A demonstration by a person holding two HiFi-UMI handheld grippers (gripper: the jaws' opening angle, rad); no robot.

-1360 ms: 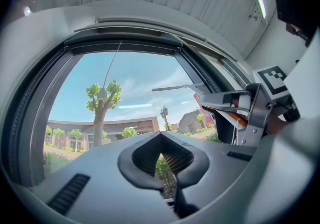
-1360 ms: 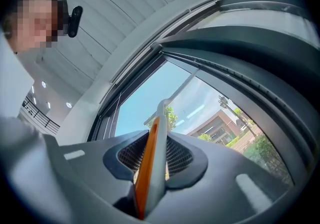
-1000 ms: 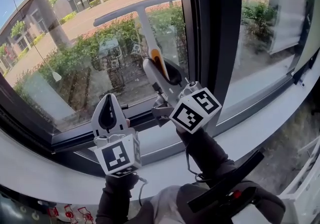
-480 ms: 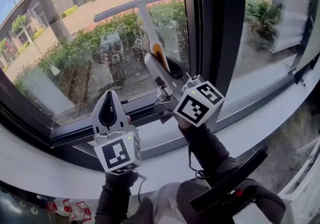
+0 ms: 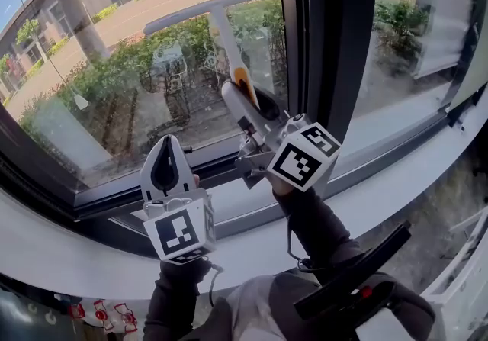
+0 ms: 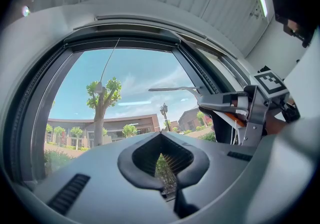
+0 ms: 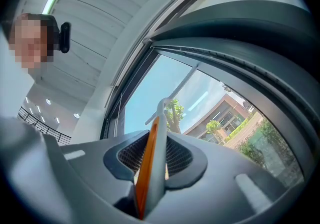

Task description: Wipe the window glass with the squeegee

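The squeegee [image 5: 216, 14] has a white T-shaped head lying against the window glass [image 5: 114, 95] near the pane's top right. Its white and orange handle [image 7: 151, 153] runs down into my right gripper [image 5: 245, 101], which is shut on it. In the right gripper view the handle stands between the jaws and the blade [image 7: 176, 89] shows above. My left gripper [image 5: 165, 150] is lower left of it, near the bottom frame, shut with nothing held. The left gripper view shows its jaws [image 6: 167, 170] meeting and the squeegee blade [image 6: 173, 88] at the right.
A dark vertical mullion [image 5: 335, 49] stands just right of the squeegee, with a second pane [image 5: 404, 42] beyond it. The dark bottom frame [image 5: 99, 206] and a white sill [image 5: 84, 263] run below both grippers. A black object [image 5: 351, 278] lies at the lower right.
The right gripper and the squeegee have edged slightly up and to the right along the glass. The left gripper has barely moved.
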